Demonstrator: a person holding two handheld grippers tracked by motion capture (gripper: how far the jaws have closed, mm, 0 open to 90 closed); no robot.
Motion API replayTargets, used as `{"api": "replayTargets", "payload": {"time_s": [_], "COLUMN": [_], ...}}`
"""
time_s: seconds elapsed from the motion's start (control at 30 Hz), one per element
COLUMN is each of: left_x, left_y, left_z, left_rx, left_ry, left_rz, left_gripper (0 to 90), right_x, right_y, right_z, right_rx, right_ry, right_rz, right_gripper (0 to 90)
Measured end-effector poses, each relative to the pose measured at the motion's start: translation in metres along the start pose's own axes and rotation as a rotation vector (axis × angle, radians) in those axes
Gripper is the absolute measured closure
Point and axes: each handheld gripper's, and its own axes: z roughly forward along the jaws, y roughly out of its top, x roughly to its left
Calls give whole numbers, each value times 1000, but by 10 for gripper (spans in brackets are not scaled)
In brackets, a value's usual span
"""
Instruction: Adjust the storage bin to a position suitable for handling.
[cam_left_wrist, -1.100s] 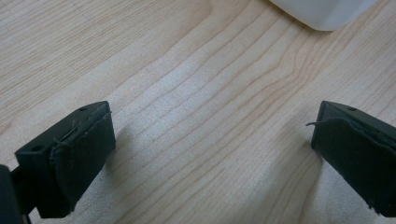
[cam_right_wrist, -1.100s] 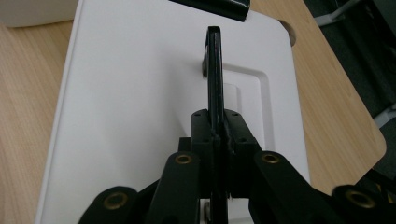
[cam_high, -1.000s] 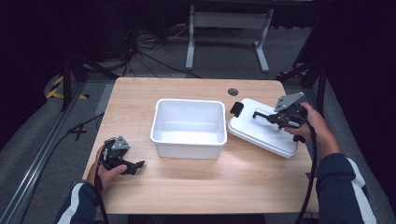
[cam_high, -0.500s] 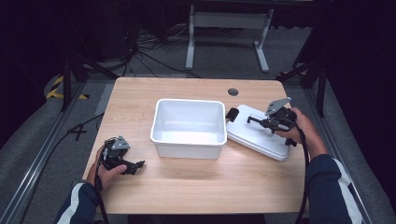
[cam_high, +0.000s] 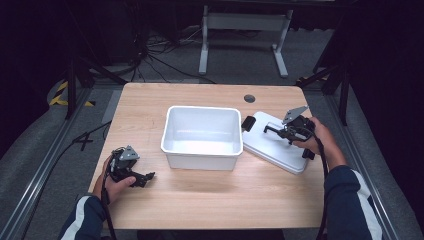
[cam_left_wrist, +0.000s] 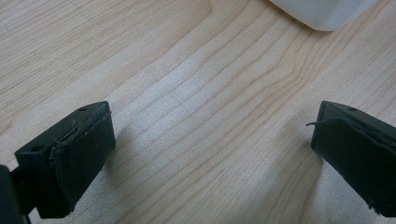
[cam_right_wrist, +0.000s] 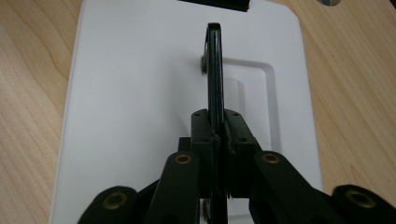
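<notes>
A white rectangular bin (cam_high: 200, 161) stands open at the middle of the wooden table. To its right its white lid (cam_high: 272, 150) lies flat, a thin black handle (cam_right_wrist: 215, 70) standing up on edge from its middle. My right gripper (cam_high: 280, 131) is over the lid, and in the right gripper view it (cam_right_wrist: 215, 135) is shut on the near end of that handle above the lid (cam_right_wrist: 140, 93). My left gripper (cam_high: 142, 179) rests low on the table at the front left, jaws wide apart with bare wood between them (cam_left_wrist: 210, 149). A corner of the bin (cam_left_wrist: 322, 11) lies ahead of it.
A black clip (cam_high: 248, 123) sits at the lid's end nearest the bin. A round cable hole (cam_high: 249, 98) is in the tabletop behind the lid. Bare wood runs along the front of the table (cam_high: 225, 200).
My right gripper has moved left and toward the table's front, from the lid's far right side to its middle handle. The left gripper has stayed still.
</notes>
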Motion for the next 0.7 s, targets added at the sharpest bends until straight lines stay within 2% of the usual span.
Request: {"api": "replayTargets", "payload": {"time_s": [0.2, 0.37, 0.43, 0.5, 0.57, 0.7], "left_x": [0, 0, 0, 0, 0, 0], "left_y": [0, 0, 0, 0, 0, 0], "left_z": [0, 0, 0, 0, 0, 0], "left_rx": [1, 1, 1, 1, 1, 1], "left_ry": [0, 1, 1, 0, 1, 1], "left_rz": [2, 2, 2, 2, 2, 2], "left_gripper": [1, 1, 2, 1, 2, 1], "right_x": [-2, -3, -3, -2, -3, -3], "right_y": [-3, -3, -2, -1, -2, -4], "right_z": [0, -8, -11, -12, -12, -13], "right_rx": [4, -34, -53, -57, -72, -71], "right_ry": [2, -9, 3, 3, 30, 22], "right_rz": [22, 47, 50, 54, 67, 83], "right_gripper": [835, 801, 784, 770, 758, 725]}}
